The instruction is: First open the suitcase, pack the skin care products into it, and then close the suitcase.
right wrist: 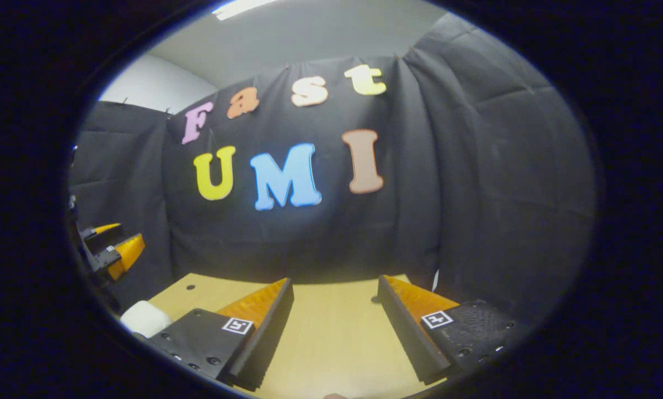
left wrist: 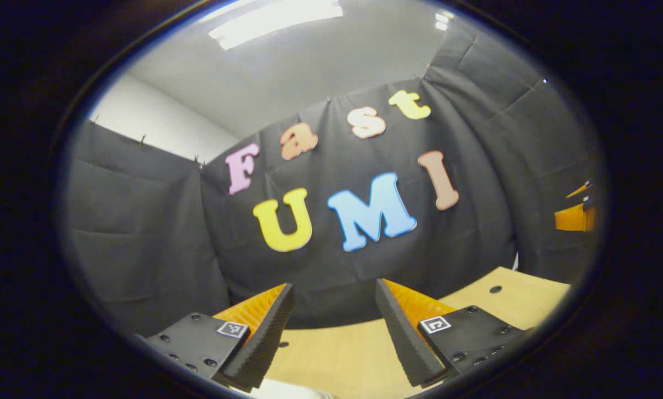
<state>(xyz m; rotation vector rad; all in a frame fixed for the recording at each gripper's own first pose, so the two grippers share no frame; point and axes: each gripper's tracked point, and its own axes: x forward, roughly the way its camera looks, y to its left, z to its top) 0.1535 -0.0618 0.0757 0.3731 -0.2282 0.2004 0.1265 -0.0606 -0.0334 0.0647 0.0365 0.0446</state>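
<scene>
1. Your left tongs (left wrist: 335,327) stand apart with nothing between them. Each finger is a wedge that tapers forward, with a finely ribbed inner pad (left wrist: 265,338) and a flat, screw-fastened plate behind it carrying a small square printed marker.

2. Beneath and ahead of the left tongs lies the counter (left wrist: 342,354), a smooth, pale wooden sheet. A small round hole (left wrist: 496,289) pierces it toward the right, near the far edge.

3. The booth wall (left wrist: 143,233) is matt black cloth hung in soft folds and pinned along its top edge. Above it sit a plain white wall and a grey ceiling with a long bright light panel (left wrist: 276,19).

4. Your right tongs (right wrist: 335,324) are likewise spread wide and grip nothing. They have the same wedge shape, ribbed pads (right wrist: 267,338) and marker plates.

5. In the right gripper view, the left tongs (right wrist: 112,252) appear at the far left, raised above the counter (right wrist: 331,343), their pointed fingers separated.

6. A small white object (right wrist: 144,317) with rounded corners and a smooth surface rests on the counter at the lower left of the right gripper view, just beside the left finger's plate. What it is cannot be told.

7. In the left gripper view, the right tongs (left wrist: 577,213) show at the far right edge; whether they are apart cannot be told from there.

8. Where the suitcase and the skin care products lie cannot be told.
</scene>
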